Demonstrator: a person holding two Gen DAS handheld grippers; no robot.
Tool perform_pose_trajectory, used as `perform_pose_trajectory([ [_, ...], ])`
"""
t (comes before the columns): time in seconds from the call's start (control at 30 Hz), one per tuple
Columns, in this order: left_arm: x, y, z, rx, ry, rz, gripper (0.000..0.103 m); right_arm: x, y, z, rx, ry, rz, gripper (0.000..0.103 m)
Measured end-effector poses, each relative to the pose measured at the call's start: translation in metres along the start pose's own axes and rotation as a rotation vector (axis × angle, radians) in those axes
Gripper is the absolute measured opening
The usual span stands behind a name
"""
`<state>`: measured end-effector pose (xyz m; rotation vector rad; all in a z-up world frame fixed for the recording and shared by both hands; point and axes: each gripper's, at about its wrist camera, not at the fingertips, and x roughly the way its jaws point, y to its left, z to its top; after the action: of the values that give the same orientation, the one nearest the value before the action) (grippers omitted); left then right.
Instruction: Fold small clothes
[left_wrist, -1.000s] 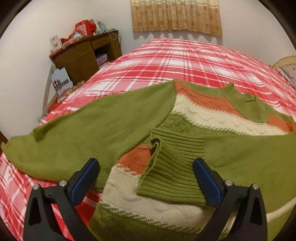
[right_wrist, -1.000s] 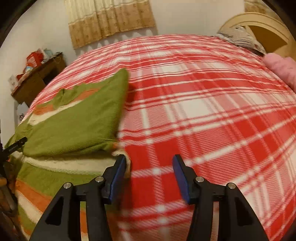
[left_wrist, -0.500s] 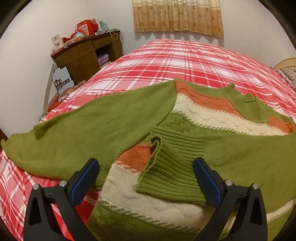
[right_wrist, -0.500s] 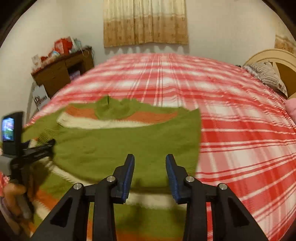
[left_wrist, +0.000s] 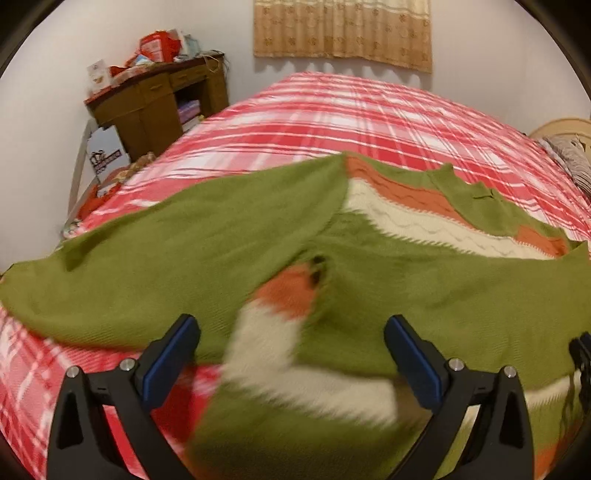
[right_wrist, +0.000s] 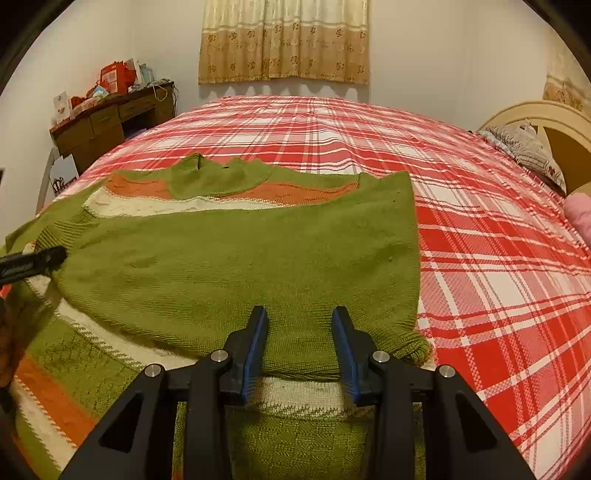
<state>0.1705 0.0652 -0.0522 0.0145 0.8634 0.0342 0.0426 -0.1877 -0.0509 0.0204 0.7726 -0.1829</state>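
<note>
A green knit sweater (right_wrist: 236, 266) with orange and cream bands lies on the red plaid bed (right_wrist: 498, 258). Its right sleeve is folded across the chest. Its left sleeve (left_wrist: 155, 258) stretches out flat to the left in the left wrist view. My left gripper (left_wrist: 291, 354) is wide open just above the sweater's body and the folded sleeve's cuff; this part is blurred. My right gripper (right_wrist: 300, 347) is partly open, empty, above the lower edge of the folded sleeve. The left gripper's tip (right_wrist: 33, 264) shows at the left edge of the right wrist view.
A brown wooden desk (left_wrist: 155, 99) with red boxes on top stands at the back left. A curtain (right_wrist: 284, 40) hangs on the far wall. A headboard and pillows (right_wrist: 532, 147) are at the right. Bare plaid bedspread lies right of the sweater.
My right gripper has swung left from the bare bedspread to over the folded sleeve and narrowed. My left gripper has shifted slightly over the sweater, still wide open.
</note>
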Motion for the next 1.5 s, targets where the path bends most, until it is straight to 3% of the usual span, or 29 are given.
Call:
perform_pose_trajectory([
  [0.1, -0.019, 0.038, -0.007, -0.077, -0.031, 0.028, 0.103, 0.001, -0.004, 0.0, 0.016, -0.006, 0.021, 0.04],
  [0.33, -0.049, 0.201, 0.001, -0.475, -0.118, 0.209, 0.101, 0.0, -0.003, -0.002, 0.021, -0.009, 0.032, 0.042],
  [0.43, -0.046, 0.254, -0.001, -0.621, -0.114, 0.252, 0.092, 0.0, -0.003, -0.002, 0.021, -0.01, 0.032, 0.042],
  [0.5, -0.039, 0.279, -0.004, -0.704, -0.118, 0.235, 0.084, 0.0, -0.003, -0.002, 0.021, -0.01, 0.032, 0.042],
  [0.53, -0.032, 0.29, -0.005, -0.738, -0.107, 0.225, 0.074, 0.0, -0.003, -0.002, 0.021, -0.01, 0.032, 0.042],
  [0.57, -0.024, 0.296, -0.005, -0.751, -0.092, 0.215, 0.063, 0.0, -0.003, -0.002, 0.021, -0.01, 0.032, 0.042],
  [0.6, -0.015, 0.301, -0.004, -0.758, -0.066, 0.204, 0.059, 0.0, -0.003, -0.002, 0.021, -0.01, 0.032, 0.042],
  [0.7, 0.005, 0.31, -0.008, -0.793, -0.026, 0.188, 0.055, 0.0, -0.003, -0.002, 0.021, -0.01, 0.032, 0.042],
  [0.83, 0.004, 0.307, -0.008, -0.758, -0.043, 0.214, 0.047, 0.001, -0.003, -0.002, 0.021, -0.011, 0.032, 0.042],
  [0.87, 0.003, 0.305, -0.008, -0.745, -0.044, 0.228, 0.039, 0.001, -0.003, -0.002, 0.02, -0.011, 0.032, 0.042],
  [1.0, 0.002, 0.311, -0.008, -0.705, -0.056, 0.265, 0.023, 0.001, -0.003, -0.002, 0.021, -0.011, 0.033, 0.042],
  [1.03, 0.001, 0.309, -0.006, -0.693, -0.062, 0.264, 0.013, 0.001, -0.003, -0.002, 0.022, -0.011, 0.034, 0.042],
  [1.2, -0.009, 0.286, 0.015, -0.552, -0.113, 0.316, 0.008, 0.0, -0.003, -0.001, 0.025, -0.013, 0.036, 0.042],
  [1.33, -0.045, 0.228, 0.038, -0.398, -0.246, 0.243, 0.008, 0.0, -0.003, -0.001, 0.026, -0.014, 0.037, 0.043],
  [1.5, -0.087, 0.113, 0.047, -0.151, -0.375, 0.045, 0.008, 0.0, -0.002, 0.0, 0.029, -0.017, 0.041, 0.043],
])
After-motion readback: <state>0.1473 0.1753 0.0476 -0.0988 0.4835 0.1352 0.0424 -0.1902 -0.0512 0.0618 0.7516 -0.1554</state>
